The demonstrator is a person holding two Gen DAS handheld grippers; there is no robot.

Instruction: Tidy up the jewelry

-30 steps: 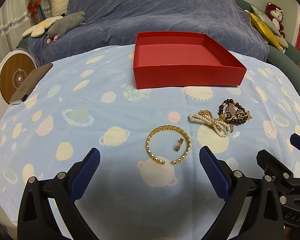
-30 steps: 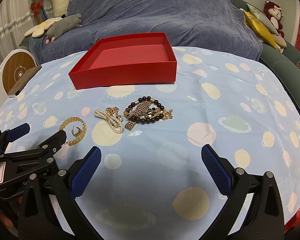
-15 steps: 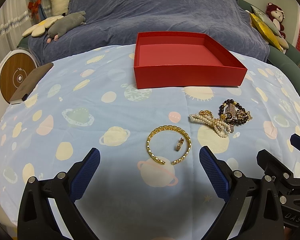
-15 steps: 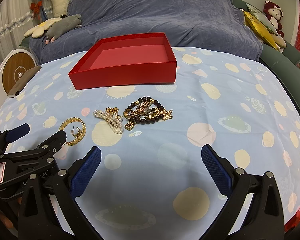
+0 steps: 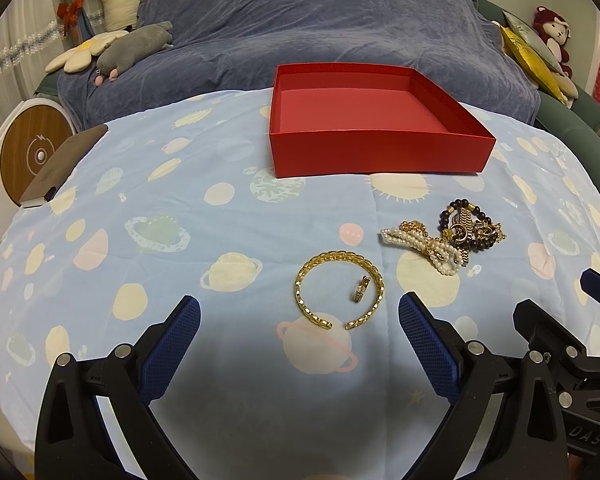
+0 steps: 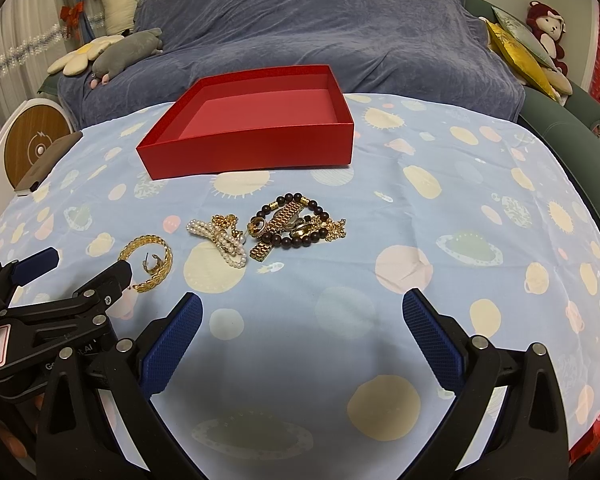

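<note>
An empty red box [image 5: 380, 152] [image 6: 252, 148] stands at the far side of the planet-print cloth. A gold cuff bangle [image 5: 337, 289] [image 6: 150, 262] lies just ahead of my left gripper [image 5: 296, 334], with a small gold ring [image 5: 361, 289] inside it. Right of it lie a pearl bracelet [image 5: 424, 246] [image 6: 220, 240] and a tangle of dark beads and gold chains [image 5: 470, 228] [image 6: 296, 226]. My left gripper is open and empty. My right gripper [image 6: 300, 336] is open and empty, nearer than the tangle.
A blue-covered sofa [image 5: 300, 28] with plush toys [image 5: 128, 48] stands behind the table. A round wooden-faced device [image 5: 32, 152] and a brown flat object [image 5: 64, 164] sit at the left edge. Cushions and a red plush toy [image 6: 546, 30] are at the far right.
</note>
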